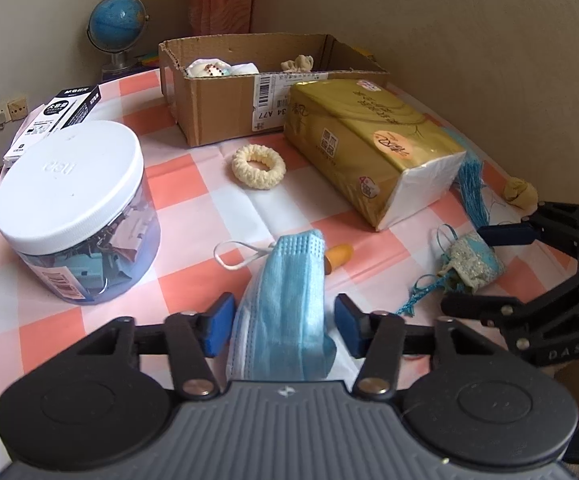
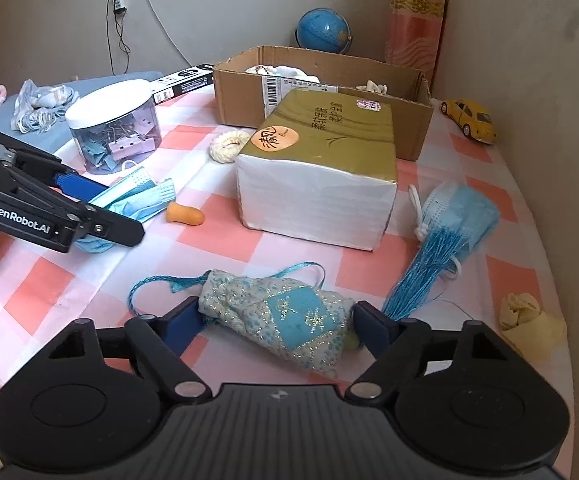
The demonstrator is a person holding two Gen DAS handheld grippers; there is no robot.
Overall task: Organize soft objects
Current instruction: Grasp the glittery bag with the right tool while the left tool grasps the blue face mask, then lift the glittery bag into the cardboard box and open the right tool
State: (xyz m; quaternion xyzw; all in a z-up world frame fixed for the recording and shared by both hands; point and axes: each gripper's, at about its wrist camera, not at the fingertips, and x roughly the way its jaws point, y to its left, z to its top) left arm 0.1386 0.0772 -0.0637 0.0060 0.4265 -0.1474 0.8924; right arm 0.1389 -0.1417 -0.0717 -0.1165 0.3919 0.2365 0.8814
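Note:
My left gripper [image 1: 283,322] is open around a folded blue face mask [image 1: 289,300] that lies on the checked tablecloth between its pads; the mask also shows in the right wrist view [image 2: 137,196]. My right gripper [image 2: 279,320] is open around a blue and cream sachet pouch [image 2: 285,316] with a blue cord, also seen in the left wrist view [image 1: 473,262]. A cardboard box [image 1: 225,100] at the back holds soft items. A cream crocheted ring [image 1: 258,167], a second blue mask [image 2: 463,210] and a yellow cloth ball [image 2: 525,312] lie loose.
A gold tissue pack [image 2: 321,168] lies in the table's middle. A clip jar with white lid [image 1: 73,208] stands at left, a black and white carton [image 1: 61,116] behind it. An orange earplug [image 2: 183,213], yellow toy car [image 2: 471,118] and globe [image 1: 117,26] are also there.

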